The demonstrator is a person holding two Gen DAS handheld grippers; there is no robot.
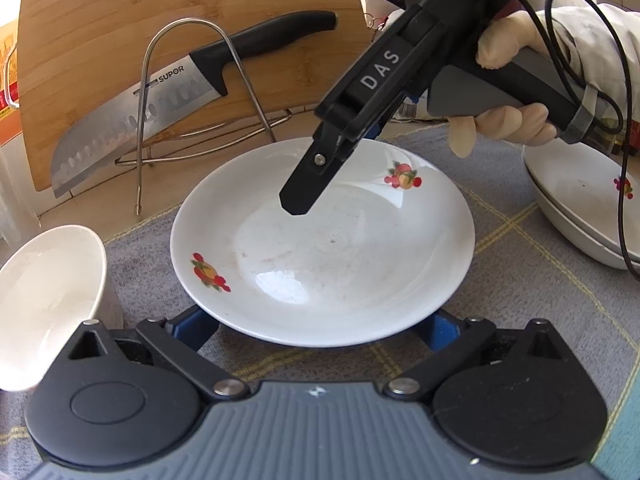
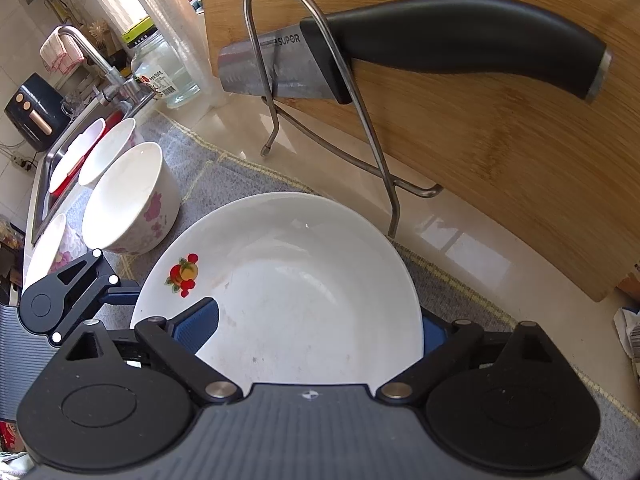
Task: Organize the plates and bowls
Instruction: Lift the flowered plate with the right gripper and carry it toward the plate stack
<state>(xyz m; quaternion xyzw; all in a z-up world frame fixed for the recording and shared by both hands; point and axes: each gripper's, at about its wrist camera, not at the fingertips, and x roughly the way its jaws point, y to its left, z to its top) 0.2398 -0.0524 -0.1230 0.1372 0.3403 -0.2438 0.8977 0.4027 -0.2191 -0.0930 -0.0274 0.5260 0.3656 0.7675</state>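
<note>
Right gripper (image 1: pixel 294 204), jaws wide and holding nothing, hovers over the white plate (image 1: pixel 320 248), seemingly straddling its rim to lift it.

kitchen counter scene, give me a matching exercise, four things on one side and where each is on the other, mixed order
Things:
1. white plate with fruit prints
2. black-handled steel knife
3. white bowl with pink flowers
4. bamboo cutting board

Places:
A. leaning upright behind the wire rack
B. on the grey cloth, left of the plate in the right wrist view
C. flat on the grey cloth between both tools
D. resting in the wire rack, against the board

Pairs: 1-C, 2-D, 3-B, 4-A
</note>
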